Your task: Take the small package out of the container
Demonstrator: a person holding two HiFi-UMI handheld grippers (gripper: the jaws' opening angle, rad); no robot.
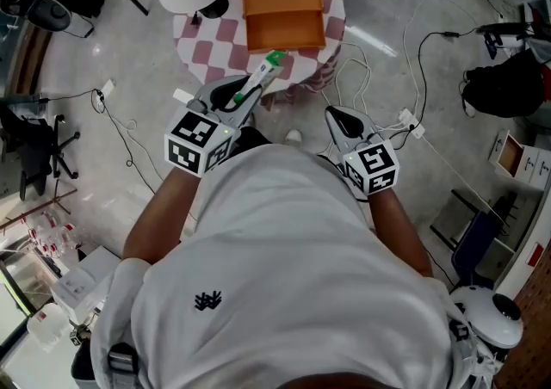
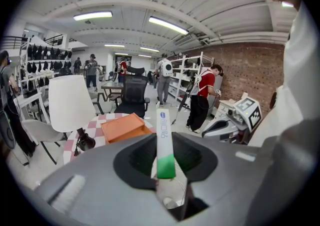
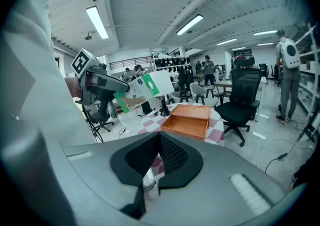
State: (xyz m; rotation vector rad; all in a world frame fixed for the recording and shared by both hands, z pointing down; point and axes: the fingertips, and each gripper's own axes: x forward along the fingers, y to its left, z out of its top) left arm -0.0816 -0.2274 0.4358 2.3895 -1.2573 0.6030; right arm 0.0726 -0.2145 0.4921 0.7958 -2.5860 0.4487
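Left gripper clamps the small package (white sachet, green end). The package sits out of the orange container, just off its near side, over the edge of the checkered table. Right gripper hangs farther back from the container, jaws together, nothing between them.

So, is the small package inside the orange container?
No, the small package is clamped in the left gripper, clear of the orange container.
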